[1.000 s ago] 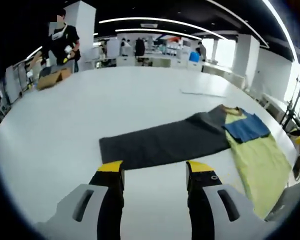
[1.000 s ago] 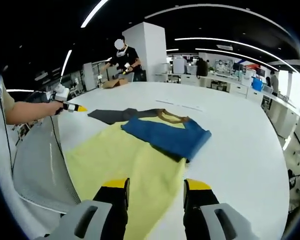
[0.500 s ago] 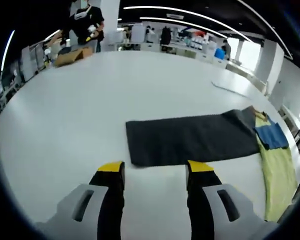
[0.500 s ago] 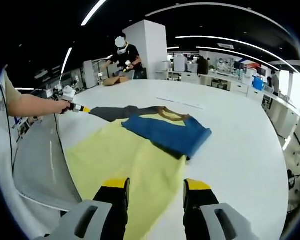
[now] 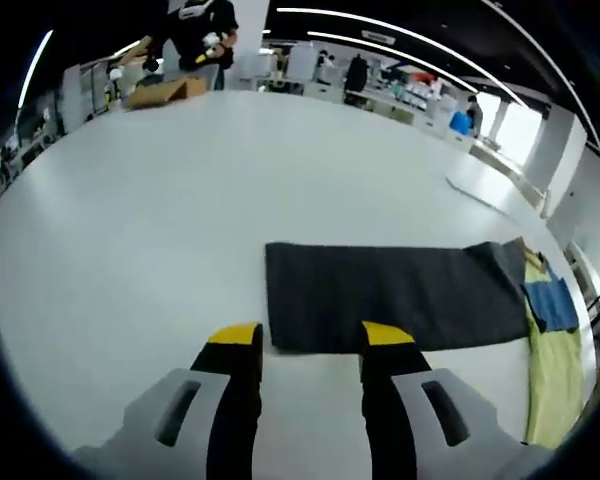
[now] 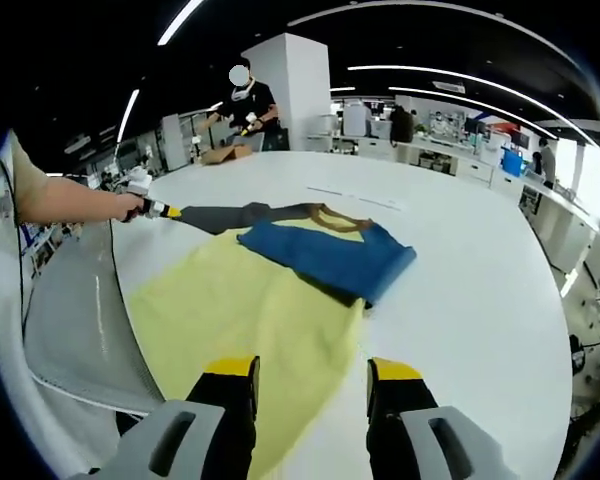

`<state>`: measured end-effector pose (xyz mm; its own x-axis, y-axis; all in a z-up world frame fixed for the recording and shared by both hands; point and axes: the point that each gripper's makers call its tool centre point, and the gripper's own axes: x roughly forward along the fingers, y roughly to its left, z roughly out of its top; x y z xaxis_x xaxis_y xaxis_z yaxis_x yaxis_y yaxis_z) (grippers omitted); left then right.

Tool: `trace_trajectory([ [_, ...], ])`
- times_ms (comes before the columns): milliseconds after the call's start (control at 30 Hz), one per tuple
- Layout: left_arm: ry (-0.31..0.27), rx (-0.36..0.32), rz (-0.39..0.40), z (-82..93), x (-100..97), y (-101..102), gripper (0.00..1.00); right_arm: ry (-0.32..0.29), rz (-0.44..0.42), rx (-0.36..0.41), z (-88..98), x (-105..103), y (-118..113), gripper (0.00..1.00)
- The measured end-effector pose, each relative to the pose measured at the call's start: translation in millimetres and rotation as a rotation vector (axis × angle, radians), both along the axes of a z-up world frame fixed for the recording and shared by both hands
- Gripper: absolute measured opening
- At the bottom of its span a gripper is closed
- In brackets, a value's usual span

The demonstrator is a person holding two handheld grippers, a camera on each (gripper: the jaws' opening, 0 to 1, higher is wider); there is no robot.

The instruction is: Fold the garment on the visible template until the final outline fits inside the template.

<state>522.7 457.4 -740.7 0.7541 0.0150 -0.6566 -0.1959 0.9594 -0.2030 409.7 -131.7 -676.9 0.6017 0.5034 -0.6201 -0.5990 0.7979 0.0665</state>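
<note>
- Across the left gripper view, the dark grey panel (image 5: 395, 296) of the garment lies flat on the white desk (image 5: 130, 230), its near edge just ahead of the left hand-held gripper (image 5: 308, 340). The jaws stand apart with nothing between them, one either side of that near edge.
- Further right, the grey cloth runs into a yellow part (image 5: 555, 375) with a blue folded piece (image 5: 552, 303) on top. It looks thin, light and limp, so it should drape and slide; a corner or hem pinch seems the best hold.
- Moving to the right gripper view, the right hand-held gripper (image 6: 308, 372) hovers wide open and empty over the yellow cloth (image 6: 250, 320).
- Beyond, the blue piece (image 6: 330, 255) overlaps the yellow, and a grey sheet (image 6: 75, 330), possibly the template, lies beside it.
- At far left, a hand (image 6: 130, 205) brings the other hand-held gripper to the grey end.
</note>
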Motion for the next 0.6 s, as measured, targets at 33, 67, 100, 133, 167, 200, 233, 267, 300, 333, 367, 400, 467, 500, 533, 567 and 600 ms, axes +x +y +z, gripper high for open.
trace_trajectory([
  [33,-0.001,-0.004,-0.002,-0.1,0.7,-1.4,0.31,0.002,0.000,0.000,-0.4,-0.2,-0.1,0.40],
  [67,0.000,0.003,-0.002,-0.2,1.0,-0.4,0.30,0.004,0.002,-0.001,-0.9,-0.6,-0.2,0.40],
  [100,0.006,0.015,-0.003,-0.8,1.1,0.2,0.28,0.003,0.003,-0.002,-0.7,-0.8,0.1,0.40],
  [133,0.009,0.020,-0.004,-1.0,0.8,0.7,0.27,0.003,0.004,0.000,-0.3,-1.1,0.7,0.40],
  [167,0.012,0.022,-0.002,-1.1,0.4,1.4,0.26,0.003,0.005,0.002,0.1,-1.2,1.2,0.40],
  [200,0.012,0.021,0.000,-1.3,0.6,2.3,0.25,0.002,0.007,0.005,0.6,-1.3,1.8,0.40],
  [233,0.014,0.018,0.004,-1.6,0.6,3.0,0.23,0.001,0.007,0.006,1.3,-1.4,2.3,0.40],
  [267,0.015,0.012,0.009,-1.9,0.3,3.7,0.21,0.001,0.008,0.005,1.6,-1.5,2.6,0.40],
  [300,0.017,0.004,0.013,-2.2,-0.1,4.4,0.18,0.001,0.010,0.004,1.6,-1.7,2.8,0.40],
  [333,0.019,-0.011,0.014,-3.0,-0.9,4.0,0.14,0.002,0.012,0.004,2.0,-2.0,3.4,0.40],
  [367,0.027,-0.017,0.022,-4.9,-2.3,4.4,0.11,0.001,0.012,0.005,2.2,-2.0,3.8,0.40],
  [400,0.031,-0.025,0.030,-6.8,-2.5,4.8,0.08,0.002,0.012,0.007,2.4,-2.0,4.0,0.40],
  [467,0.032,-0.031,0.035,-7.8,-2.3,4.1,0.06,0.000,0.013,0.007,2.9,-2.1,4.3,0.40],
  [500,0.032,-0.033,0.035,-8.2,-1.7,3.2,0.05,0.001,0.014,0.009,2.9,-2.4,4.7,0.40],
  [533,0.038,-0.026,0.030,-9.0,-1.3,2.5,0.05,0.002,0.015,0.007,2.6,-2.9,4.9,0.40],
  [567,0.042,-0.026,0.026,-9.5,-1.0,1.3,0.05,0.003,0.017,0.005,2.3,-3.0,4.8,0.40],
  [600,0.044,-0.025,0.023,-9.7,-0.9,0.6,0.03,0.005,0.018,0.004,1.9,-3.3,4.9,0.40],
])
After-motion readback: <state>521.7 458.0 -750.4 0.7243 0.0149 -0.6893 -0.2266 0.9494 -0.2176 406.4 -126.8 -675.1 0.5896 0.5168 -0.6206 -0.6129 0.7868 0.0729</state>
